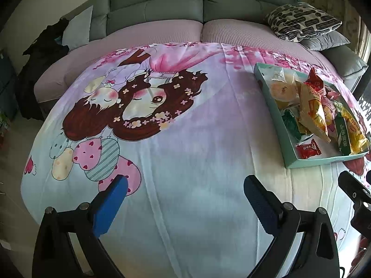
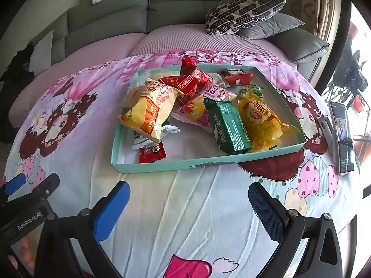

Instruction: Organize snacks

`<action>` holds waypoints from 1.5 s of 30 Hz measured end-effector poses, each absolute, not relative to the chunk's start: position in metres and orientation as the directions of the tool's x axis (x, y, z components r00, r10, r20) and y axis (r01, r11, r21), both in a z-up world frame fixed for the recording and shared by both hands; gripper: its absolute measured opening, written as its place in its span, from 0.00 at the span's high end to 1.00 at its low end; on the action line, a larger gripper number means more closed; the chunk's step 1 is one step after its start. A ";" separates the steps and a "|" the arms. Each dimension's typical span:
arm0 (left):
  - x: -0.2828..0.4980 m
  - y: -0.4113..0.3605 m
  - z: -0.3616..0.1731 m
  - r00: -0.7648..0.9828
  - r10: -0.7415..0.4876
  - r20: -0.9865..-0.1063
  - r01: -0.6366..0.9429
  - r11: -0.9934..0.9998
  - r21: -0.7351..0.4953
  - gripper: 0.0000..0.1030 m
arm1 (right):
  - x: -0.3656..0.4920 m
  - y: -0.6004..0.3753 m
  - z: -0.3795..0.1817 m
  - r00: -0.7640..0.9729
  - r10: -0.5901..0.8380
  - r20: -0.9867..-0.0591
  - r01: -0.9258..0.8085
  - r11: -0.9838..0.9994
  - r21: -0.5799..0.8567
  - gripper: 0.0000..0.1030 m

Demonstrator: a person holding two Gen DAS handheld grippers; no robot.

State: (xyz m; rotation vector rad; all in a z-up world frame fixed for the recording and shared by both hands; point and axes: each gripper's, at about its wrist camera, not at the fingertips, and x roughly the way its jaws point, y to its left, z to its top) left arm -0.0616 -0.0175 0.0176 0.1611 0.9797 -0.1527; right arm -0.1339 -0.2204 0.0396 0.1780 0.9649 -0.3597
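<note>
A shallow teal tray (image 2: 162,165) sits on the cartoon-print cloth and holds several snack packs: an orange-cream chip bag (image 2: 148,113), a red pack (image 2: 187,83), a green pack (image 2: 229,127), a yellow pack (image 2: 259,120) and a small red sachet (image 2: 150,154). The tray also shows at the right of the left wrist view (image 1: 276,120). My right gripper (image 2: 189,199) is open and empty, just in front of the tray. My left gripper (image 1: 185,193) is open and empty over bare cloth, left of the tray.
The cloth (image 1: 185,150) covers a table in front of a grey sofa (image 1: 157,7) with patterned cushions (image 2: 243,11). A phone on a stand (image 2: 342,134) sits at the table's right edge. Dark clothing (image 1: 44,48) lies at the left.
</note>
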 end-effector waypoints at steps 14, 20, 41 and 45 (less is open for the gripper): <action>-0.062 -0.018 0.020 0.551 -0.054 -0.833 0.201 0.977 0.070 0.03 | -0.136 -0.221 0.042 0.519 -0.216 -0.827 0.379 0.926 -0.004 0.00; -0.063 -0.018 0.021 0.553 -0.054 -0.831 0.202 0.977 0.071 0.03 | -0.136 -0.221 0.042 0.520 -0.216 -0.827 0.379 0.926 -0.004 0.00; -0.063 -0.019 0.022 0.547 -0.071 -0.834 0.212 0.976 0.056 0.03 | -0.137 -0.221 0.042 0.514 -0.213 -0.831 0.380 0.925 -0.003 0.00; -0.063 -0.018 0.022 0.547 -0.068 -0.834 0.209 0.976 0.058 0.03 | -0.137 -0.223 0.041 0.512 -0.210 -0.833 0.378 0.926 -0.001 0.00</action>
